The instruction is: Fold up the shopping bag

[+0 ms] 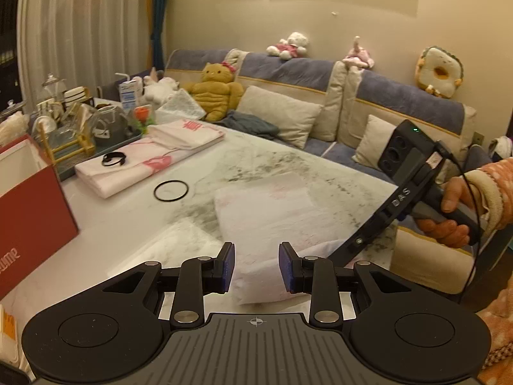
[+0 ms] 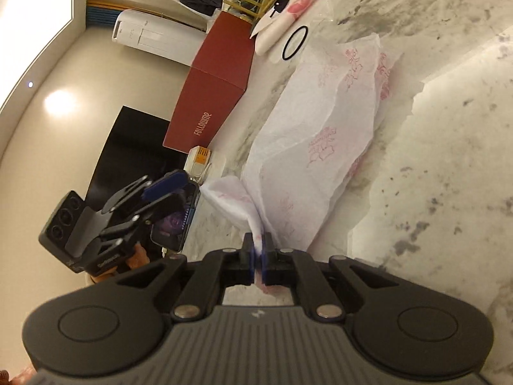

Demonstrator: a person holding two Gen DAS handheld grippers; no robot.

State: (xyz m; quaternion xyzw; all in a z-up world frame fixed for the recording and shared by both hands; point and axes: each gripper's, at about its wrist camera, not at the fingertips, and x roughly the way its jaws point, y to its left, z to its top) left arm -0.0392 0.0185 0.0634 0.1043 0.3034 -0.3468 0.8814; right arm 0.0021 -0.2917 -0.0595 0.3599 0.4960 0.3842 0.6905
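Shopping bag (image 1: 272, 205) first, from the left wrist view: white with faint pink print, lying partly folded on the marble table (image 1: 128, 224), spreading from centre toward 5 o'clock. The left gripper (image 1: 256, 268) hangs just above its near edge, fingers parted and grasping nothing. At 3 o'clock a hand (image 1: 449, 215) carries the right gripper's handle down toward the bag's near corner. At 10 o'clock lie other folded bags (image 1: 144, 163) and a black ring (image 1: 171, 191).

From the right wrist view, the right gripper (image 2: 258, 253) is clenched on a corner of the bag, which stretches away toward 1 o'clock. A red box (image 2: 218, 86) stands at 11 o'clock.

The step in hand looks like 1 more fold. Next, I judge, the pinched corner must be carried across while the left gripper steadies the rest.
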